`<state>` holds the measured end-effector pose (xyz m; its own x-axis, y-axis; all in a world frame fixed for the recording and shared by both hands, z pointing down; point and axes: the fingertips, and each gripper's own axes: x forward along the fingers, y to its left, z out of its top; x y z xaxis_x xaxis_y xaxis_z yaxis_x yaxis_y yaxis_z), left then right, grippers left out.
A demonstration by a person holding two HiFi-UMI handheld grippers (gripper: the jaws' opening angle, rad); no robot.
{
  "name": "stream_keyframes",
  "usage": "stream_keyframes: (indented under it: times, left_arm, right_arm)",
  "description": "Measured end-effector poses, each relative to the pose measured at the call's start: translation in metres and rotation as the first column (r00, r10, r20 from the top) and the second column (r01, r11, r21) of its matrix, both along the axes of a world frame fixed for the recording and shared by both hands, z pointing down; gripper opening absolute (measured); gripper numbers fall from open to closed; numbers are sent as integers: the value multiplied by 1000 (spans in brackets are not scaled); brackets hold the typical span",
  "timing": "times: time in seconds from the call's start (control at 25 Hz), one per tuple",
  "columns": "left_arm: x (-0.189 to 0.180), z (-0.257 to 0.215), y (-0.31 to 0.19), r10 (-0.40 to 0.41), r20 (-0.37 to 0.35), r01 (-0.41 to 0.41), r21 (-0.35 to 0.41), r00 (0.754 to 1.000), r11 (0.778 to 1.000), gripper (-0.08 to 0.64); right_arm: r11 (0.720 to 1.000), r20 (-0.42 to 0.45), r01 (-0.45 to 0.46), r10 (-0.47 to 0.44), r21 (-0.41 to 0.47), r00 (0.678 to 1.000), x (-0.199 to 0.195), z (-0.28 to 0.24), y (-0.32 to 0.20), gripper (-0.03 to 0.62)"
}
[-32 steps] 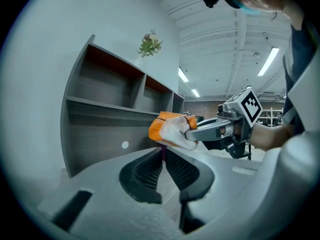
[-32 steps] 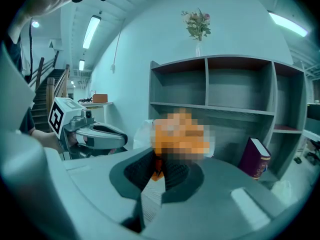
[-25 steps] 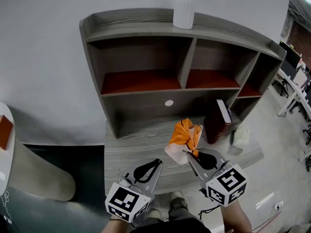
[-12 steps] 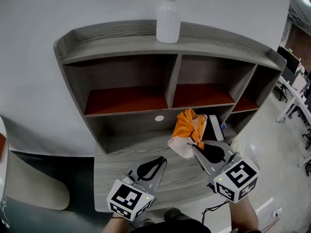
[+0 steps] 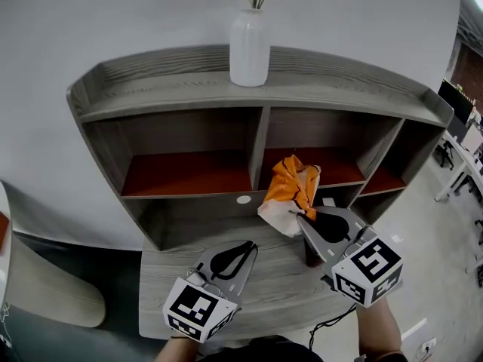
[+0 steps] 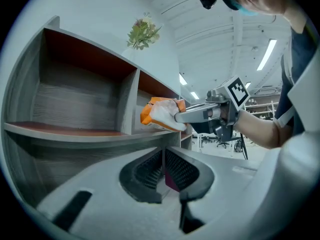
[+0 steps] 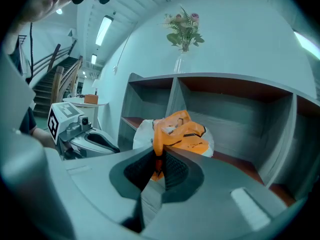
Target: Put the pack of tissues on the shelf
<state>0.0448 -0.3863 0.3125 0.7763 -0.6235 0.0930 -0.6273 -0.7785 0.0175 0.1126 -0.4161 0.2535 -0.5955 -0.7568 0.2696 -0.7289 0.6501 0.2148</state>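
An orange and white pack of tissues (image 5: 290, 194) hangs in the air in front of the middle compartment of the grey shelf unit (image 5: 189, 173), about level with its red-brown board. My right gripper (image 5: 296, 216) is shut on the pack's orange wrapper; in the right gripper view the wrapper (image 7: 180, 134) is pinched between the jaws of that gripper (image 7: 159, 161). My left gripper (image 5: 245, 246) is lower and to the left over the desk, jaws together and holding nothing. In the left gripper view, the left gripper (image 6: 162, 156) points at the shelf, and the pack (image 6: 160, 115) is up to the right.
A white vase with a plant (image 5: 249, 47) stands on the shelf's top board. A dark book (image 5: 311, 256) stands on the grey desk (image 5: 264, 292) under the right gripper. The back panel has a round hole (image 5: 242, 200). A beige curved seat (image 5: 45, 285) sits at the left.
Both grippers have risen and moved toward the shelf. The tissue pack went up with the right gripper from just above the desk to the height of the middle shelf board.
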Motion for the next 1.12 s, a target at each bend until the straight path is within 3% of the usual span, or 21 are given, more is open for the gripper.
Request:
stream_keyframes:
  times: [0.44,0.64,0.88,1.12]
  left_arm:
    - [-2,-1,-23,-96,13,96,2,995,995,11]
    - [-7,1,-28,-124,1,124,-10,992,992,11]
    - [-3,1,-30,-137,-1,137,-7,991,991,11]
    - [3,2,-31,-131,2,131,-14,991,991,11]
  right_arm:
    - [999,-43,36,-35,24,998,14,-7,-57,23]
    - [999,-82,5,-1,43,997,22,-5,-76,26]
    - [998,-57,-46,48,34,997,29,2,-92,38]
    - [996,-6,-46,46,80,999,23,2,-100,54]
